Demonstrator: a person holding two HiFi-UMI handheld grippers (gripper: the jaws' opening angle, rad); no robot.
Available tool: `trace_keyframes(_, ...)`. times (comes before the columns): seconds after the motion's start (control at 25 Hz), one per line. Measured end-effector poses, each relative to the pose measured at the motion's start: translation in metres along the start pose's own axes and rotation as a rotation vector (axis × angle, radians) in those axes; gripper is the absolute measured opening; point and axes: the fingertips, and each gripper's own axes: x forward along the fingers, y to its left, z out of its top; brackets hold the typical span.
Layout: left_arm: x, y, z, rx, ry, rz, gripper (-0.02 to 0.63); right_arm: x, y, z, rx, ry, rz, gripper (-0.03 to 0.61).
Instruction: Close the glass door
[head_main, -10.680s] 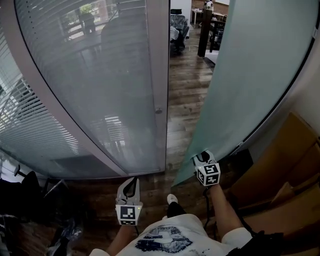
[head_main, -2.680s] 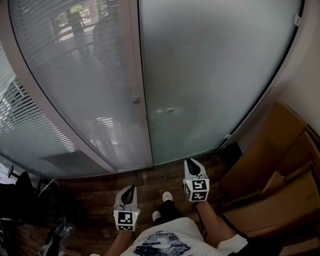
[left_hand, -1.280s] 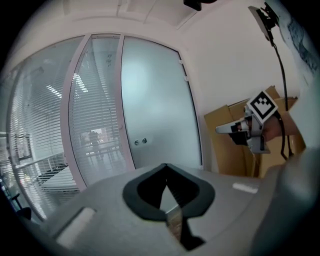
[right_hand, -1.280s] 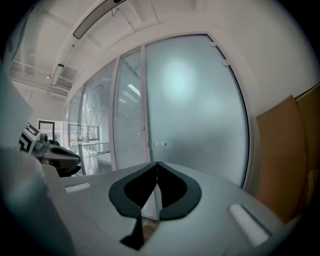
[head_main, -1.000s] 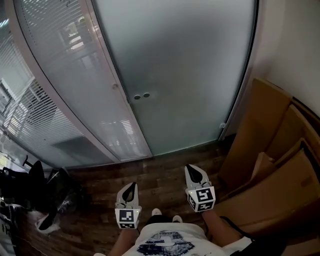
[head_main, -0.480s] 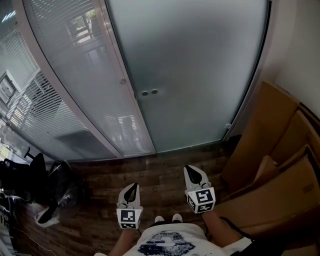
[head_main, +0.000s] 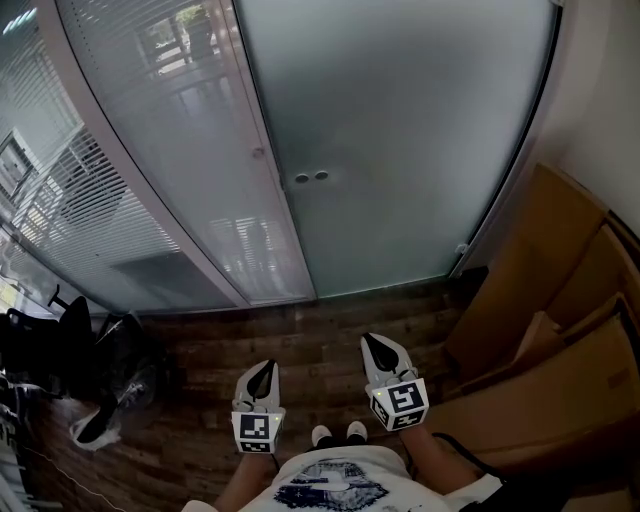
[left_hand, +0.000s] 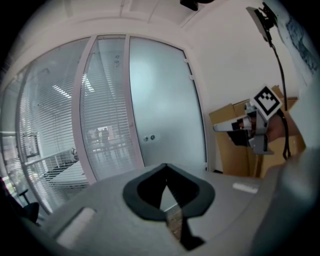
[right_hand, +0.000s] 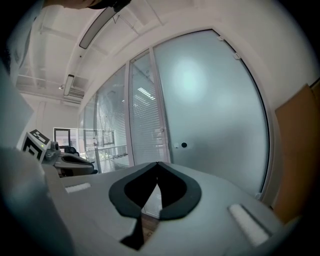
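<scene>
The frosted glass door (head_main: 400, 150) stands closed against its frame, with two small round lock fittings (head_main: 310, 177) near its left edge. Low in the head view, my left gripper (head_main: 262, 372) and right gripper (head_main: 378, 350) hover over the wooden floor (head_main: 300, 335), well short of the door. Both are shut with nothing between their jaws. Beyond the left gripper (left_hand: 166, 165), the left gripper view takes in the door (left_hand: 160, 105) and the right gripper (left_hand: 220, 127). In the right gripper view the right gripper (right_hand: 157, 163) faces the door (right_hand: 215, 100).
A fixed glass panel with blinds (head_main: 170, 150) adjoins the door on the left. Flattened cardboard boxes (head_main: 560, 330) lean against the right wall. Dark chairs and clutter (head_main: 60, 350) sit at the lower left. My shoes (head_main: 335, 433) show between the grippers.
The door has stayed closed. Both grippers have drawn back a little from it, and more floor shows in front of them. The view has swung slightly to the left.
</scene>
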Motion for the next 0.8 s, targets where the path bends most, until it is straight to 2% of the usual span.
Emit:
trace_keyframes(0.32,0.004,0.017,0.003,0.006,-0.019,-0.024,0.0,0.002,0.009,0.006,-0.035,-0.017,-0.044,0.008)
trace_keyframes(0.56,0.003,0.024,0.003,-0.004,-0.04,-0.037,0.0,-0.001,0.022,0.019,-0.052,-0.063,-0.036,0.008)
trace_keyframes(0.8,0.001,0.024,0.0,-0.009,-0.05,-0.042,0.0,-0.005,0.023,0.016,-0.063,-0.057,-0.055,0.008)
